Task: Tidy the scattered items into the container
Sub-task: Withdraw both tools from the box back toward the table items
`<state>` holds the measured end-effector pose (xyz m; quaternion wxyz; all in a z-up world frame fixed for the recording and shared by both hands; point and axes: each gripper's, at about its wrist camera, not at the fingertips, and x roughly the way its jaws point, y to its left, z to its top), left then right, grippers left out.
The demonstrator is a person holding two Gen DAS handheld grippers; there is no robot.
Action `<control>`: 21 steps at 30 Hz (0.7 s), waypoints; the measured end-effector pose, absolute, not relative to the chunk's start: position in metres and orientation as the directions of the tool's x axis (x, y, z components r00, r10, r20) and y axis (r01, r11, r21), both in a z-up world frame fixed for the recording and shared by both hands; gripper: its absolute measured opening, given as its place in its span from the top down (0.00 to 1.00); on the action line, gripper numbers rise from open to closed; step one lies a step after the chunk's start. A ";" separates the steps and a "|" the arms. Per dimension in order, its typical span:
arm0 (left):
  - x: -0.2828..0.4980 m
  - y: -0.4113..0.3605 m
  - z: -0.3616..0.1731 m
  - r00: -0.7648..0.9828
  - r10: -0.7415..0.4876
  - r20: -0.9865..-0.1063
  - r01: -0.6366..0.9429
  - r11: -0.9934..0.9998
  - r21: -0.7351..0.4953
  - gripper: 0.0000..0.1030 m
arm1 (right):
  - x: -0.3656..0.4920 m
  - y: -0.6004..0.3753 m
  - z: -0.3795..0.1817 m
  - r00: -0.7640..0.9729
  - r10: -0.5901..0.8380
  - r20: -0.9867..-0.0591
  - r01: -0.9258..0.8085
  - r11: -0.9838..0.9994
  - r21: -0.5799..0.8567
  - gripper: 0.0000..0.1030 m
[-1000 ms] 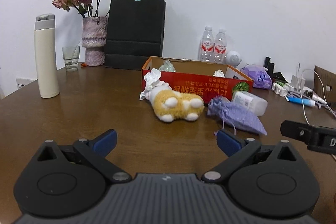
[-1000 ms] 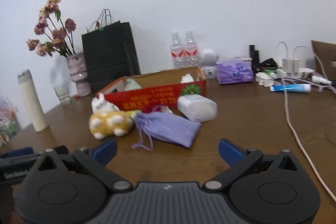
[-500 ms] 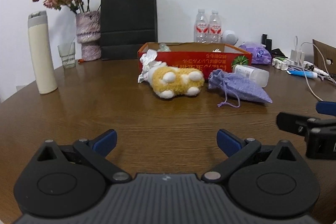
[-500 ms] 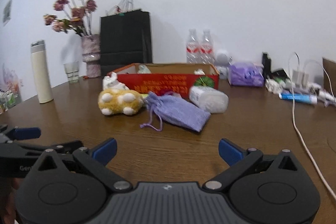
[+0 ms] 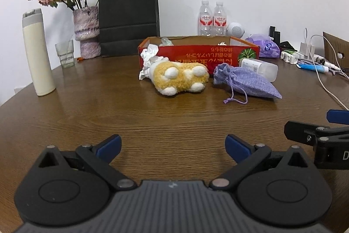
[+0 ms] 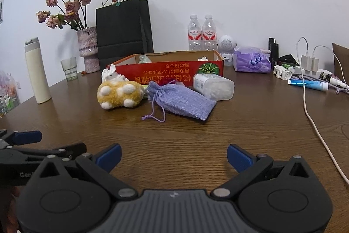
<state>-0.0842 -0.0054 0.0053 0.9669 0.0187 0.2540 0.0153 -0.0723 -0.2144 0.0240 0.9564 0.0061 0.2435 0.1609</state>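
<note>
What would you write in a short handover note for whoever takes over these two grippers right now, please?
Left gripper: open, empty, low over the table.
Right gripper: open, empty, beside it.
Red cardboard box already holds a few small items.
In front of the box, not yet packed: yellow plush toy, crumpled white paper, purple drawstring pouch, clear plastic cotton-swab box.
Nothing is gripped; all four remain.

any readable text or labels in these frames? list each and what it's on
"Gen": left gripper's body, seen from the right wrist, rest hidden.
"D": right gripper's body, seen from the left wrist, rest cut off.
Red box: upside-down East Asian print, too blurred to read.
Water bottles: red labels, too small.
Purple tissue pack: logo unreadable.
</note>
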 end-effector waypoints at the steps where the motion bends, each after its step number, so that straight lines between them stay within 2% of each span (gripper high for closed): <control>1: -0.082 -0.005 0.006 0.867 0.033 -0.497 -0.015 0.999 0.039 0.00 | -0.070 -0.215 0.024 0.826 0.312 -0.470 -0.305 0.948 0.094 0.00; 12: -0.048 -0.004 0.026 0.857 -0.004 -0.516 0.037 0.998 0.054 0.00 | -0.024 -0.216 0.034 0.784 0.301 -0.543 -0.273 0.953 0.135 0.00; 17: 0.002 0.007 0.035 0.832 0.027 -0.554 0.029 0.995 0.092 0.00 | 0.017 -0.210 0.038 0.777 0.238 -0.582 -0.244 0.967 0.070 0.00; 21: 0.045 0.021 0.045 0.858 -0.021 -0.513 0.077 0.993 0.088 0.00 | 0.045 -0.208 0.038 0.770 0.234 -0.593 -0.241 0.968 0.069 0.00</control>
